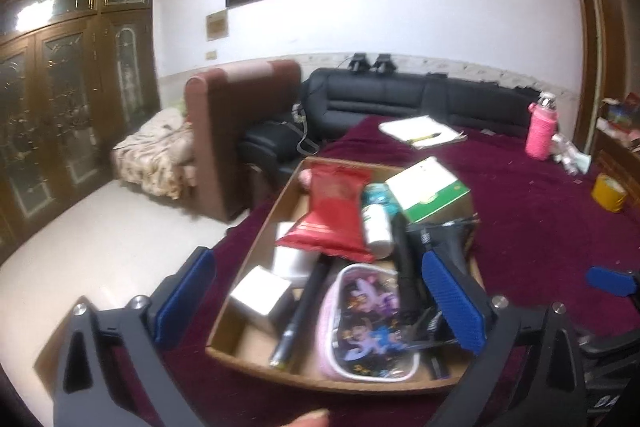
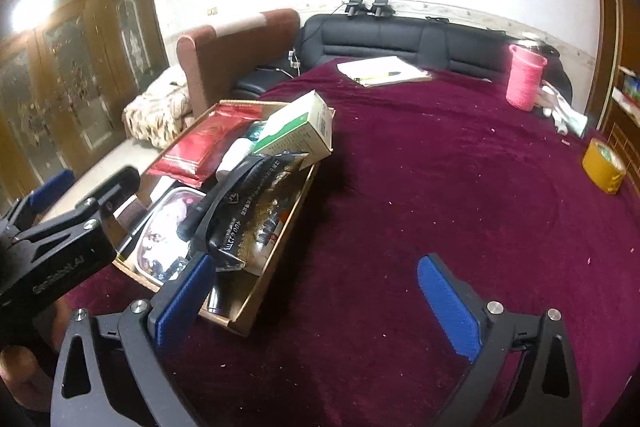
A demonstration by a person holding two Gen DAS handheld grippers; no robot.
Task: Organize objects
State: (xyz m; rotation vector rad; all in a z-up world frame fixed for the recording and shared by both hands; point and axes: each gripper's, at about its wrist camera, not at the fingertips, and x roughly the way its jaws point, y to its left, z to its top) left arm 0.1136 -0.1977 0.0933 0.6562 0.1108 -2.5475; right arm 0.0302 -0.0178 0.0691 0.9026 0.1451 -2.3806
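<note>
Left gripper (image 1: pixel 320 303): jaws wide apart, nothing clamped; in the left wrist view its blue pads frame the near end of the box, one at the lower left, one at the lower right.
Right gripper (image 2: pixel 316 301): jaws equally wide, holding nothing; in its own view only bare cloth lies between the pads, and the box sits off to the left of the frame.
Cardboard box (image 1: pixel 256 223): shallow, open-topped, on the maroon tablecloth (image 2: pixel 440 187); its long axis runs away from the left gripper, from the lower centre of the left wrist view up toward the middle.
Pencil case (image 1: pixel 360 323): pink-edged, cartoon print, lying at the near end of the box, directly between the left pads and closest to them.
Black stick (image 1: pixel 300 311): long and thin, lying lengthwise beside the pencil case, roughly parallel to the box's long axis.
Red packet (image 1: pixel 328 215): mid-box, resting on top of other things.
Green and white carton (image 1: pixel 428 187): at the far right corner, tilted over the rim.
Nearer hand: the left, I judge; the box contents lie straight ahead of it, while the right gripper would have to swing leftward.
Yellow tape roll (image 2: pixel 604 167): well apart from the box, far right edge of the right wrist view.
Pink bottle (image 1: pixel 540 131): upright at the far end of the table.
</note>
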